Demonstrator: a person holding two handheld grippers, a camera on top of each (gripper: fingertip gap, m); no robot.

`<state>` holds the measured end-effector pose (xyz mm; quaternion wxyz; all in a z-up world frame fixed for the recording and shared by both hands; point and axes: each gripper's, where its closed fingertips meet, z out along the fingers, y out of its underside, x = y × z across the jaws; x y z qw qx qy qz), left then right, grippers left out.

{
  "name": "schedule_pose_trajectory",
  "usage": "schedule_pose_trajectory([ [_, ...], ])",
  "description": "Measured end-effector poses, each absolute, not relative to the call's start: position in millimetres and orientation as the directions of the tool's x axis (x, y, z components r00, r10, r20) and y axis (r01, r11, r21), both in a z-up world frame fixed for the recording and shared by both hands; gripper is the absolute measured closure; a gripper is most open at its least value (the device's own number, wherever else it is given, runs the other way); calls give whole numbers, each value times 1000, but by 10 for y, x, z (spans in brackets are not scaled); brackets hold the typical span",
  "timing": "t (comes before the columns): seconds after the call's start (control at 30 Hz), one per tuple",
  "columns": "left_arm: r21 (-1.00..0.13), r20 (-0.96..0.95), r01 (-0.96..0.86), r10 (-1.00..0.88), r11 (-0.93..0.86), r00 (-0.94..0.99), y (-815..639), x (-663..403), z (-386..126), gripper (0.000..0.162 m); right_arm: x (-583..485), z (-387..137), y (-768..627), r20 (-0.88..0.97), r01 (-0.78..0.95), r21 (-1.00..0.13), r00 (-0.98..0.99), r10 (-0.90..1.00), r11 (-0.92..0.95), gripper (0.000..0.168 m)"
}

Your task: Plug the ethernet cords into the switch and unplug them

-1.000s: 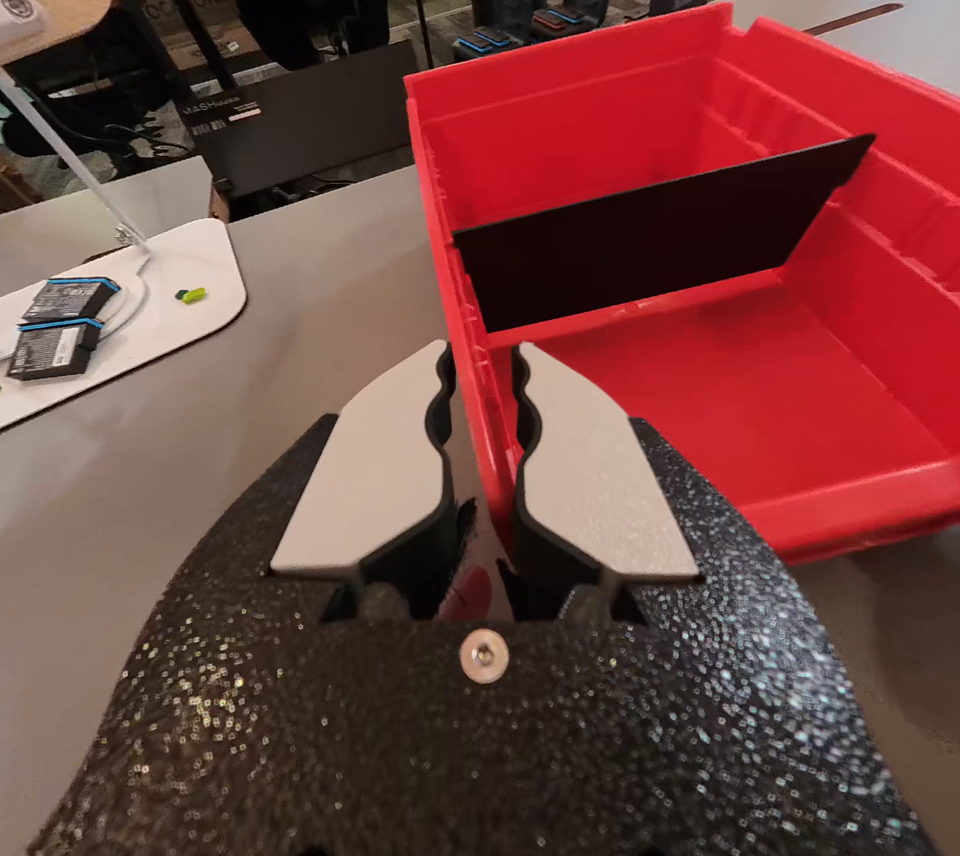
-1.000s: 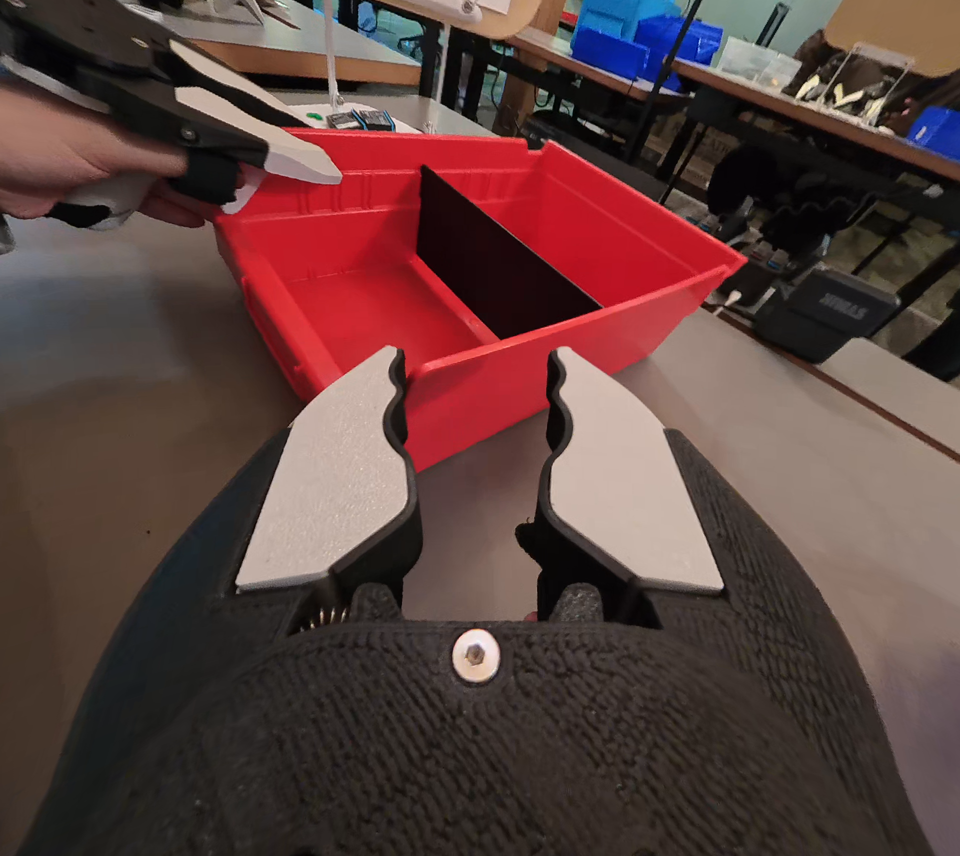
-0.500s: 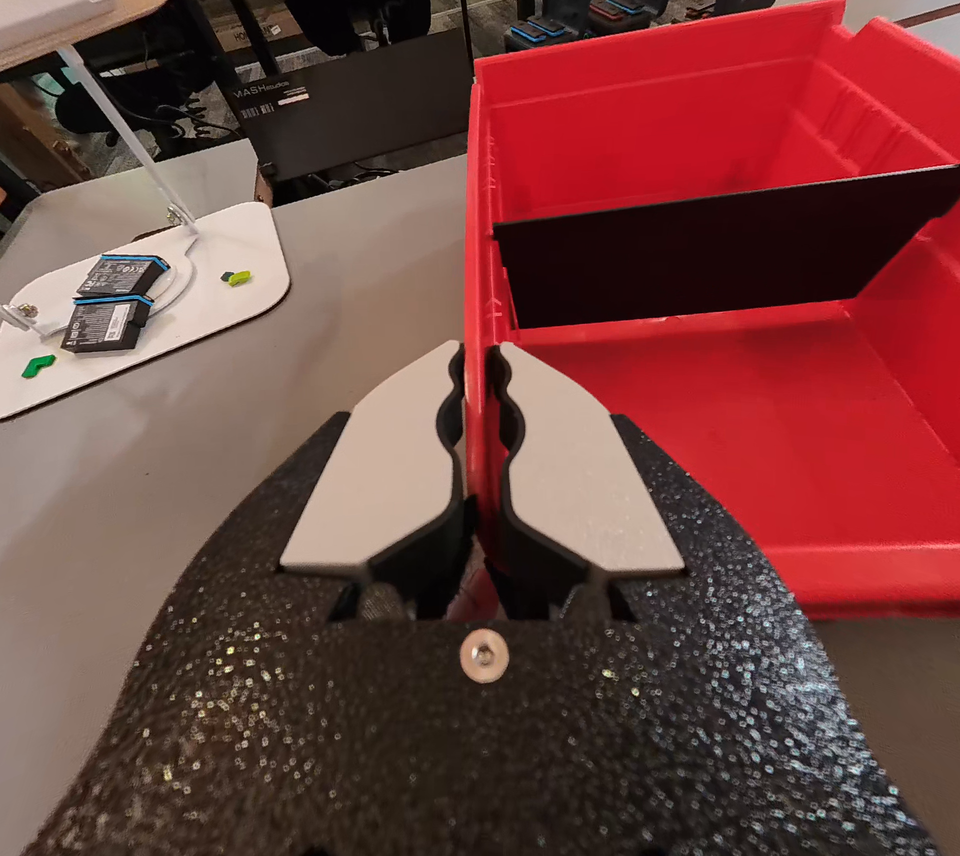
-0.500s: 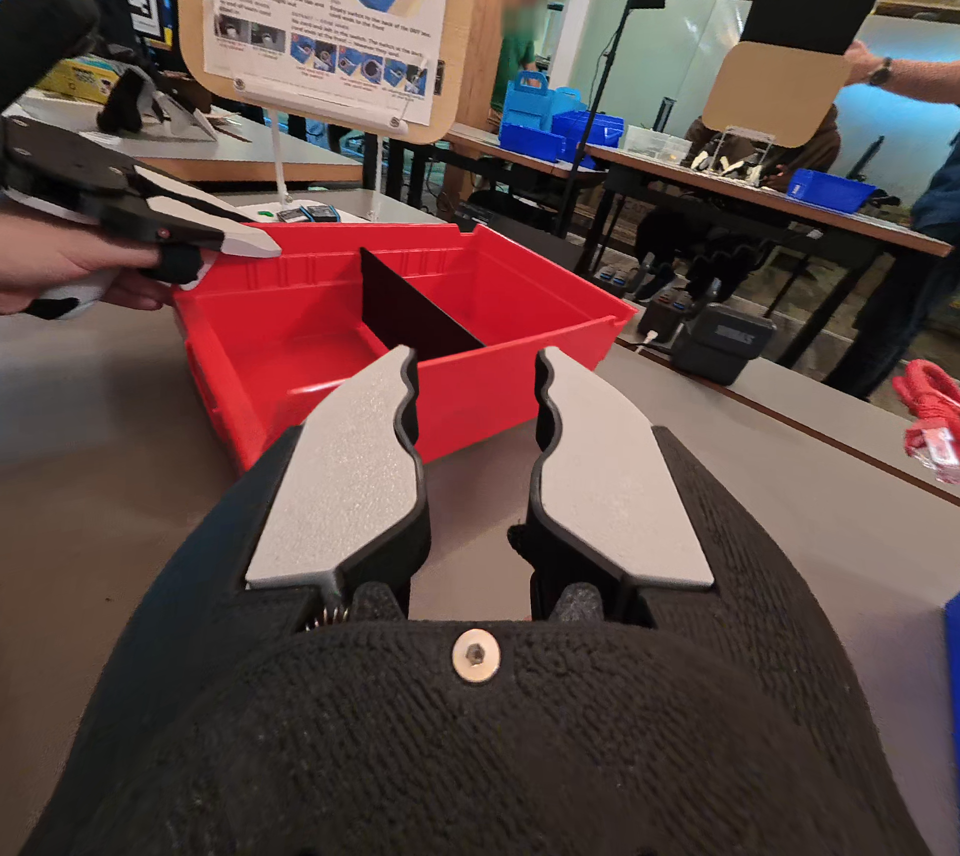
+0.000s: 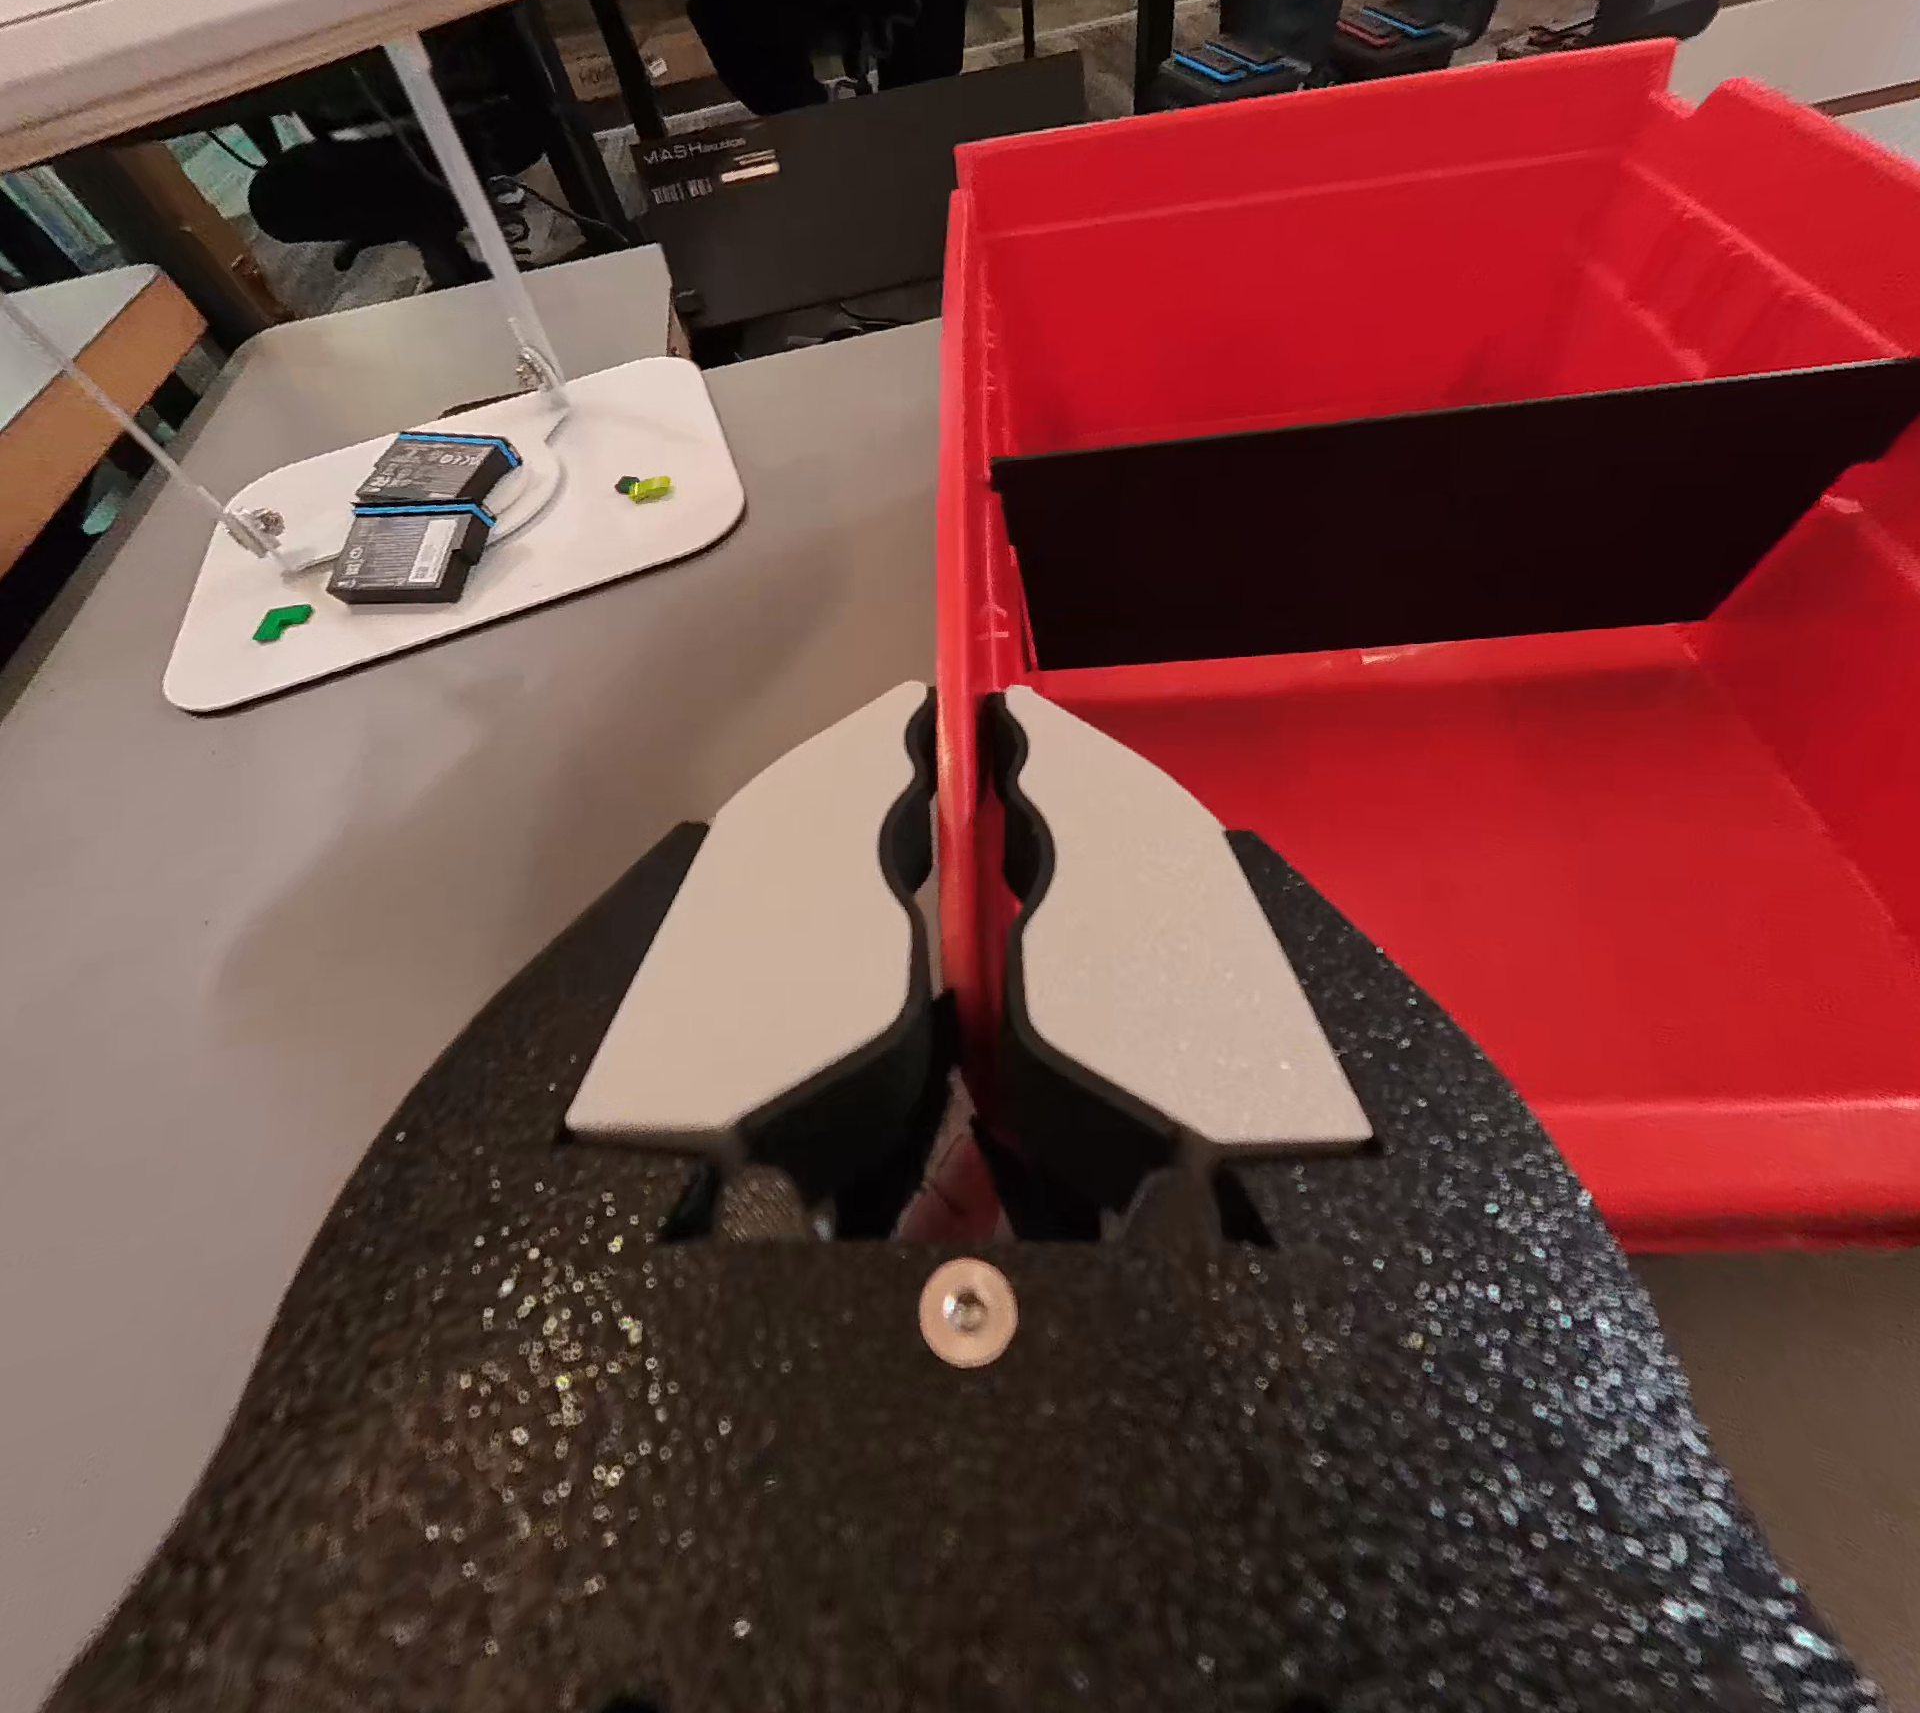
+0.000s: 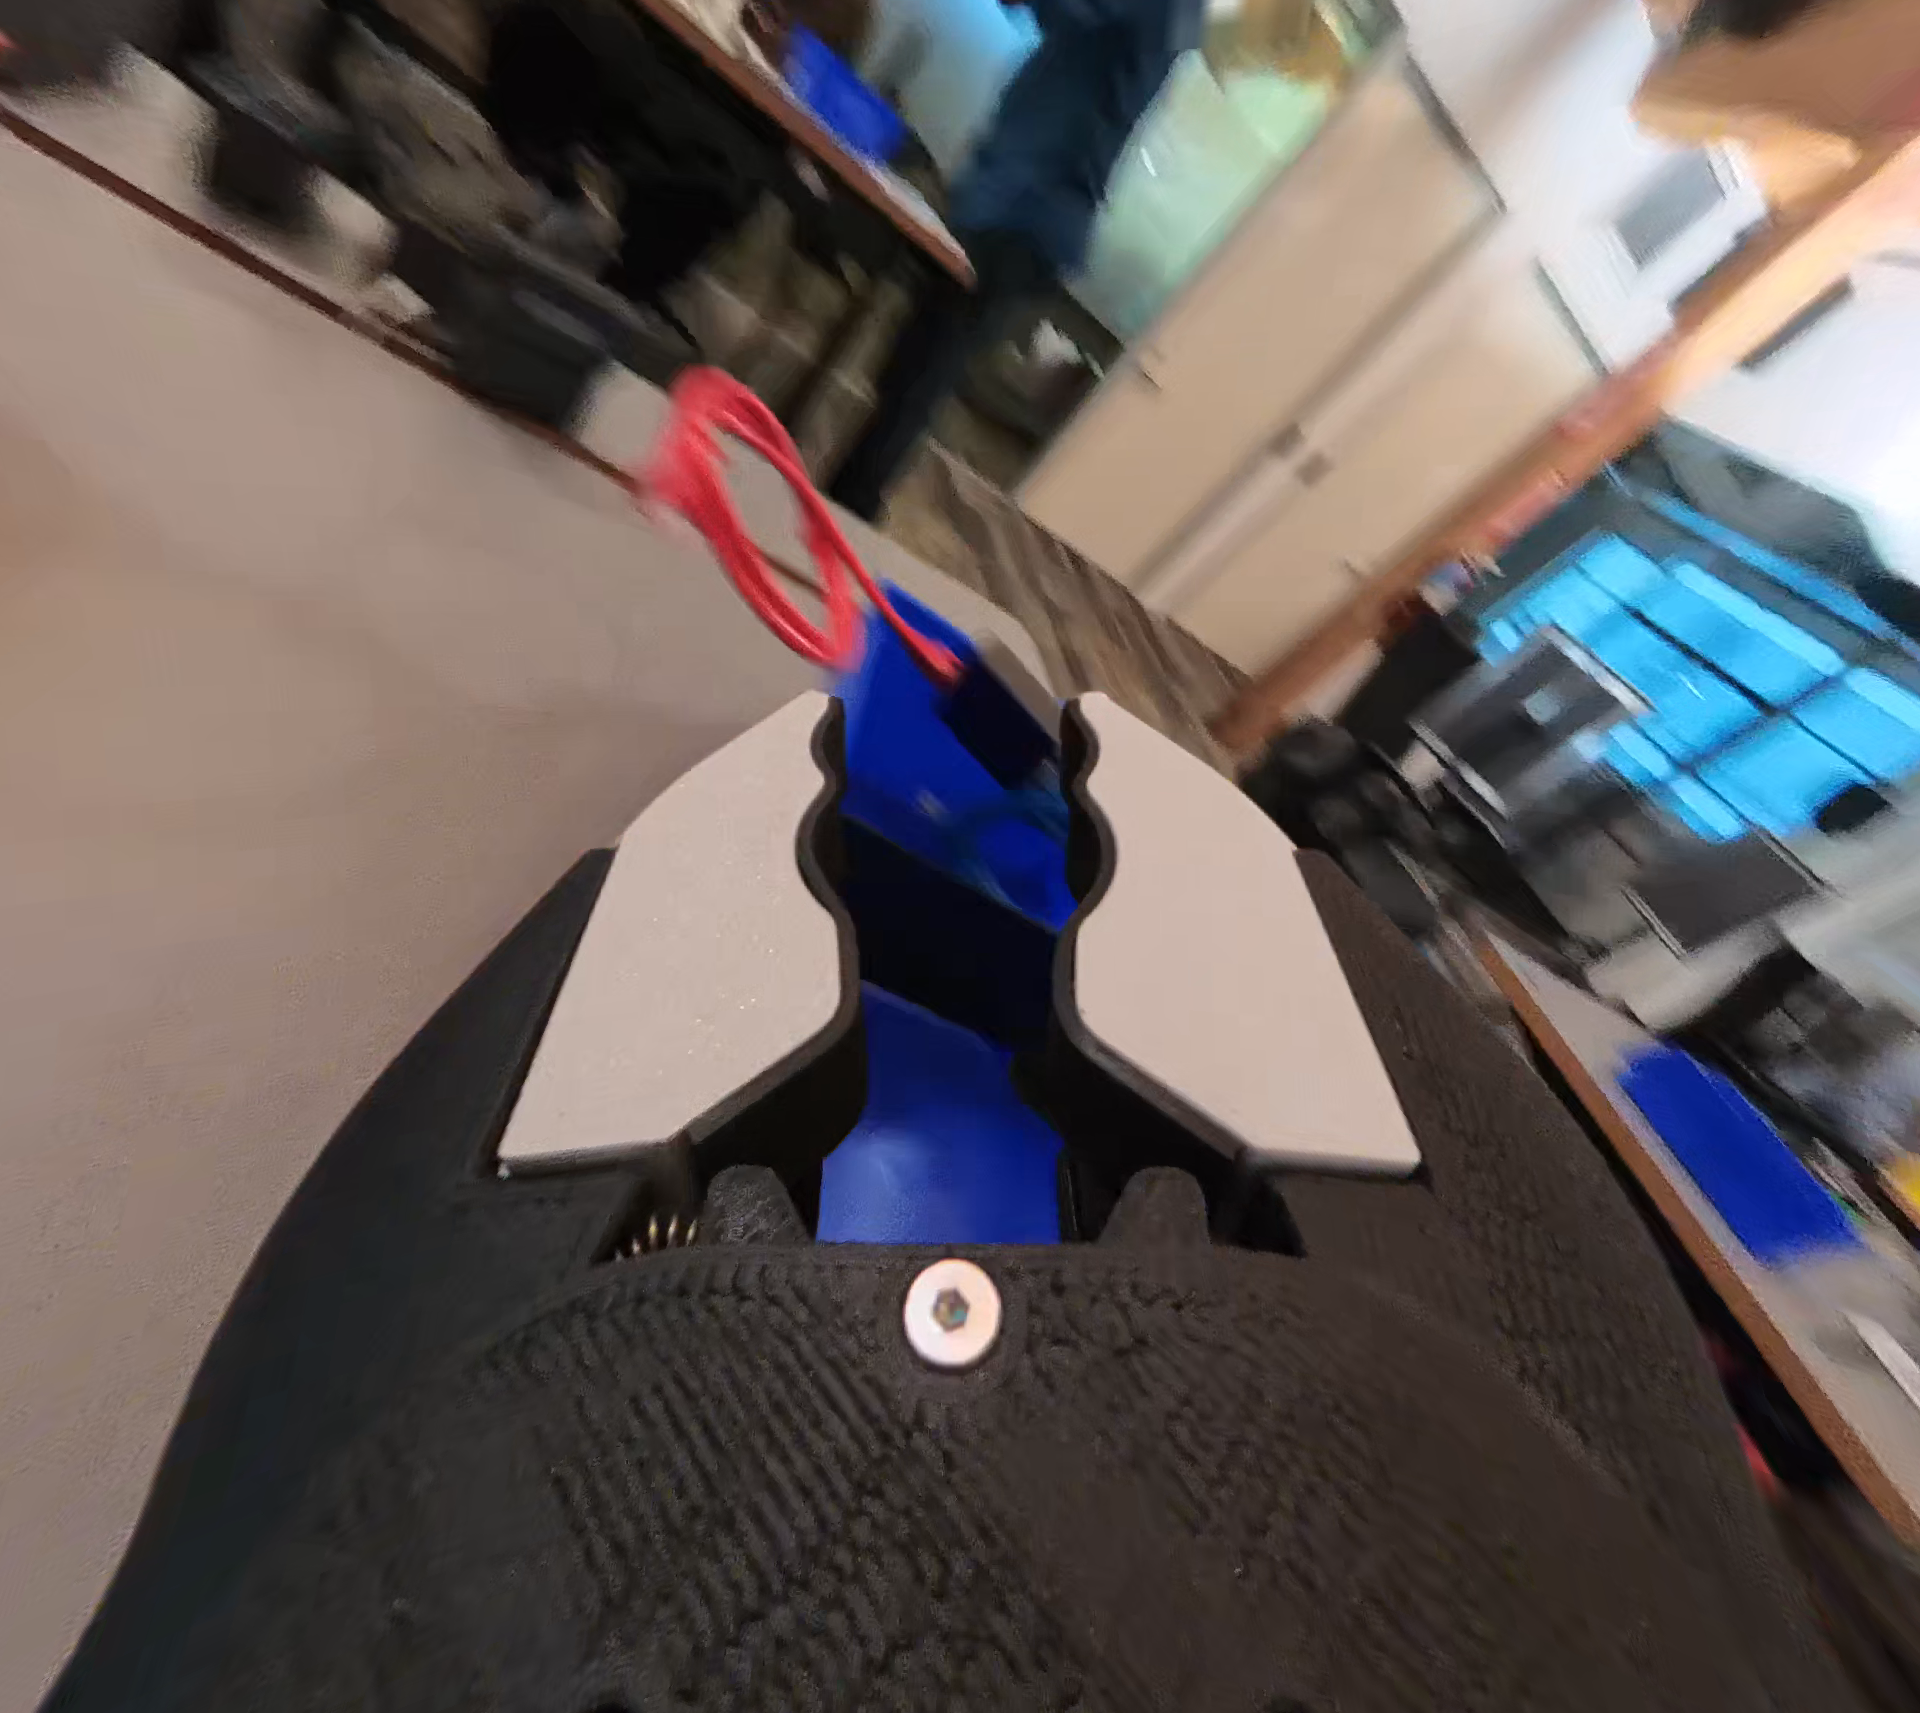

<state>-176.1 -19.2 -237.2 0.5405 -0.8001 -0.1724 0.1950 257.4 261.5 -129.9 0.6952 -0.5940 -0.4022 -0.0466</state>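
Grey tabletop (image 5: 416,832), workshop benches beyond. Left gripper (image 5: 961,707) pinches the near-left wall of the red bin (image 5: 1455,884); black divider (image 5: 1434,541) upright ahead. Right gripper (image 6: 951,707) spread, blue bin (image 6: 935,770) and red cable (image 6: 758,520) ahead; view blurred.

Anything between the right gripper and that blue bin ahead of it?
Nothing visible. The right gripper has its jaws apart with the blue bin showing straight through the gap; a red cable loops at the bin's far end, beyond the fingertips. The view is motion-blurred, so contact is unclear.
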Motion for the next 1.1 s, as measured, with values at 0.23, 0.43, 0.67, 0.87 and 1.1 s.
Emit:
schedule_pose_trajectory([
  [0.23,-934,-131,53,478,-354,869,-202,-1780,-2370,154,4058,-1725,3476,464,554,-814,800,380,-174,129],
  [0.43,-940,-160,14,477,-341,864,-194,-1793,-2331,150,4402,-2123,3799,348,504,-789,838,419,-352,130],
  [0.67,-919,-146,22,392,-393,908,-86,-1729,-2357,108,4442,-2615,3978,357,598,-636,789,500,-488,131],
  [0.87,-888,-201,-31,326,-458,924,28,-1757,-2394,119,4350,-2642,4012,345,618,-620,769,539,-484,146],
  [1.1,-845,-247,-49,307,-532,919,46,-1853,-2465,128,4143,-2652,3883,277,600,-655,756,593,-459,156],
])
